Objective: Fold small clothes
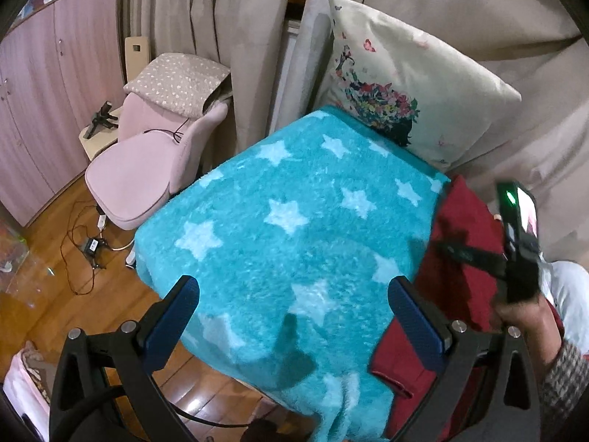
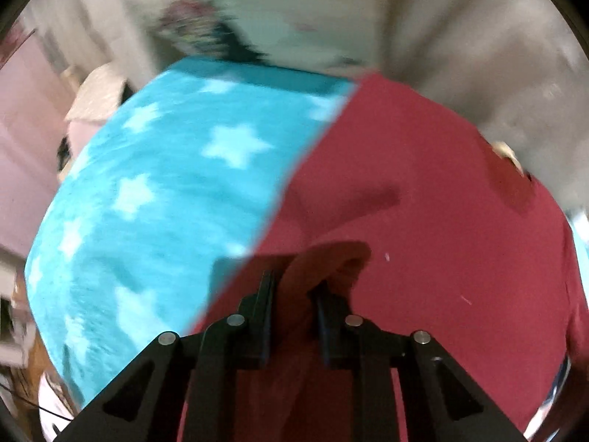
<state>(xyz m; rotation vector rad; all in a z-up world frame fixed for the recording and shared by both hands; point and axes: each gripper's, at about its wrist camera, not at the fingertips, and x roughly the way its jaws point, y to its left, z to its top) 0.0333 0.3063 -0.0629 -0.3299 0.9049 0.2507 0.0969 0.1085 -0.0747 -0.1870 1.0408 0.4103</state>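
Note:
A dark red garment [image 1: 467, 213] lies spread on the right part of a turquoise blanket with white stars [image 1: 294, 202]. My left gripper [image 1: 298, 313] is open above the blanket's near part, with nothing between its blue pads; the garment's near edge is beside its right finger. In the blurred right wrist view, my right gripper [image 2: 294, 281] is shut on a raised bunch of the red garment [image 2: 423, 202] near its left edge, next to the blanket [image 2: 147, 202]. The left wrist view also shows the right gripper [image 1: 441, 246] over the garment, with a hand [image 1: 522, 316] holding it.
A floral pillow [image 1: 405, 73] leans against beige curtains [image 1: 206, 18] behind the blanket. To the left are a pink chair [image 1: 147, 169] with a folded dotted cloth, a pink wardrobe [image 1: 44, 92], and cables [image 1: 84, 235] on the wooden floor.

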